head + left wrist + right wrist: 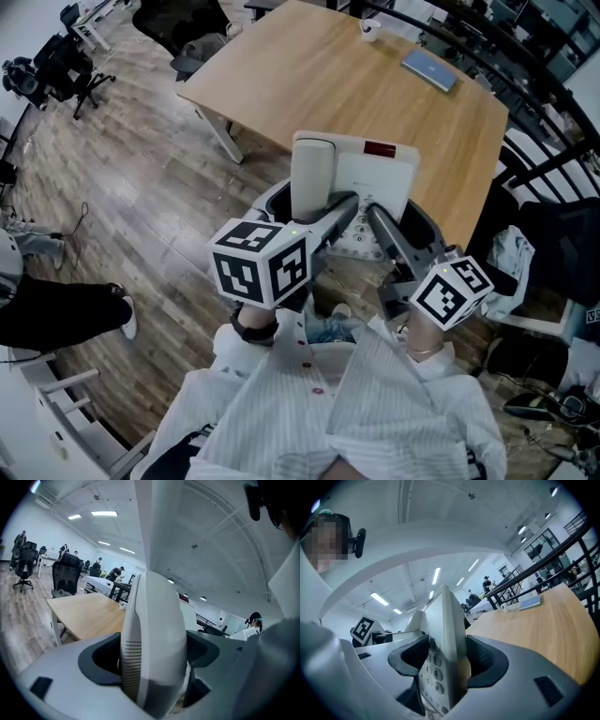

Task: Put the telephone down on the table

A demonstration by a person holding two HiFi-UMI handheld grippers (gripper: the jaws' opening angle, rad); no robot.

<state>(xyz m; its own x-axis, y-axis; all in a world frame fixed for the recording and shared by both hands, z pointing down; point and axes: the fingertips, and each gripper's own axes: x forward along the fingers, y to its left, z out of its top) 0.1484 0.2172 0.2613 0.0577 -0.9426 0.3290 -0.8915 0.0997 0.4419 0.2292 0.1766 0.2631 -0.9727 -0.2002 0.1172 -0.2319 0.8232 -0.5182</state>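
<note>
Telephone [361,173] was clamped by left hand-held gripper [154,667] on its handset [312,178] and right hand-held gripper [447,667] on the keypad side, at the worktop's [309,75] near edge; an early release could've tipped it off.

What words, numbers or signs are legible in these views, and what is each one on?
"6", "8", "9", "#": keypad keys of the white desk telephone, in the right gripper view.
Dark red label on the telephone's top edge: too small to read.
Black-and-white square markers on the gripper cubes: patterns only, no letters.
Flat blue book on the light wooden table: nothing legible.
</note>
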